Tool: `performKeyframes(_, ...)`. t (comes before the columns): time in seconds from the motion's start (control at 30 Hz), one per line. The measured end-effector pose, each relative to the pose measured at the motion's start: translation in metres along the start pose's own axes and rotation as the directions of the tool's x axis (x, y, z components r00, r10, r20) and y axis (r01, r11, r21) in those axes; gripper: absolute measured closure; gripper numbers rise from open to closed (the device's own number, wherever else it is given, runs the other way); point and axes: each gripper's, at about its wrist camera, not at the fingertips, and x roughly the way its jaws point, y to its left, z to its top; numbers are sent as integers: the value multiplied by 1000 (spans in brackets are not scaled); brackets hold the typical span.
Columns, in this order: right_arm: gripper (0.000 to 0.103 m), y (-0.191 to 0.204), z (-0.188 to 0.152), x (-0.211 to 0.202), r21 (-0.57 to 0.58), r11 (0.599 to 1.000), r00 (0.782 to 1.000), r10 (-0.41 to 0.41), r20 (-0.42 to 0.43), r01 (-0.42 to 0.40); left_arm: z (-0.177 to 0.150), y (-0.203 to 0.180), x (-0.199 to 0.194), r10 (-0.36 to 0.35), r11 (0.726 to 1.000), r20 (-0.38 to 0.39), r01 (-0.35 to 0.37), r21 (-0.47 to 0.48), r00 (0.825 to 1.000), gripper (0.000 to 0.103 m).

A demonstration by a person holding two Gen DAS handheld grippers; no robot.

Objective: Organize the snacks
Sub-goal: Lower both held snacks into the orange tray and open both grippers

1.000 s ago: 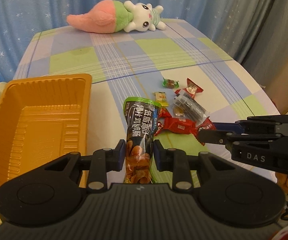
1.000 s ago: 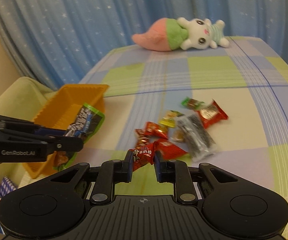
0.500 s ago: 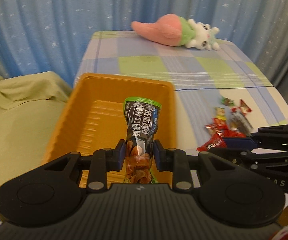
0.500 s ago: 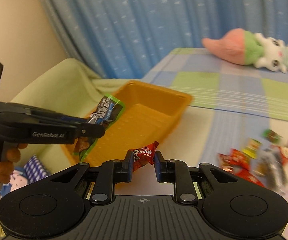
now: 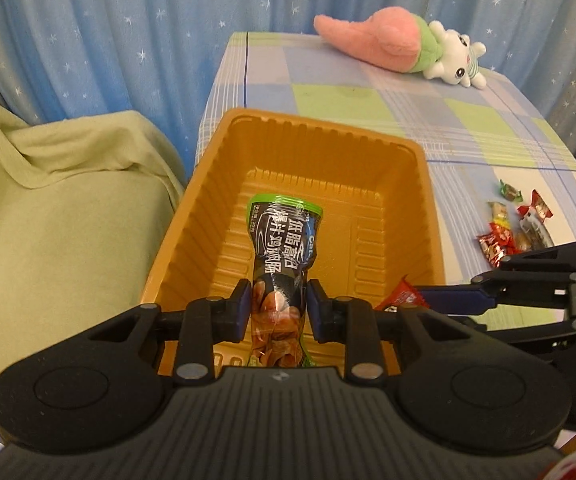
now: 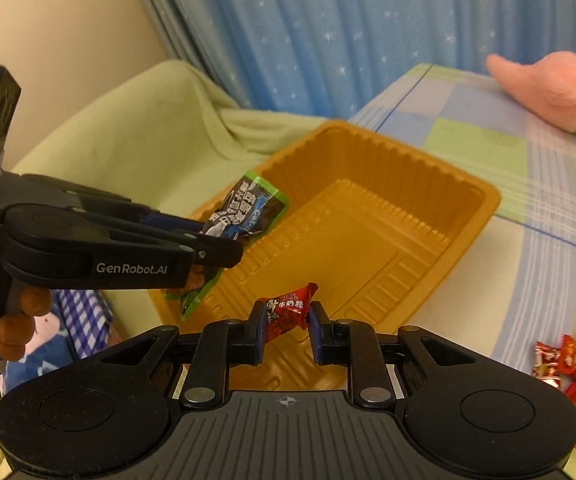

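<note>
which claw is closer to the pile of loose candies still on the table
Right. The right claw, shut on a red candy, sits at the orange tray's near corner beside the candy pile. The left claw, holding the dark snack packet, is over the tray, farther away.

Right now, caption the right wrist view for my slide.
Right tool pinches red candy above orange tray; left tool holds dark snack packet.
</note>
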Motion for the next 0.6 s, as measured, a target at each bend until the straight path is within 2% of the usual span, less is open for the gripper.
performKeyframes(0.3, 81, 2, -1, 23, 0, 1000, 998, -18, -53, 18, -5, 9, 21, -8, 1000, -64, 9, 6, 998, 78)
performKeyframes(0.6, 81, 5, 0, 31, 6, 1000, 998, -31, -57, 31, -5, 17, 18, -16, 1000, -36, 16, 3, 999, 78)
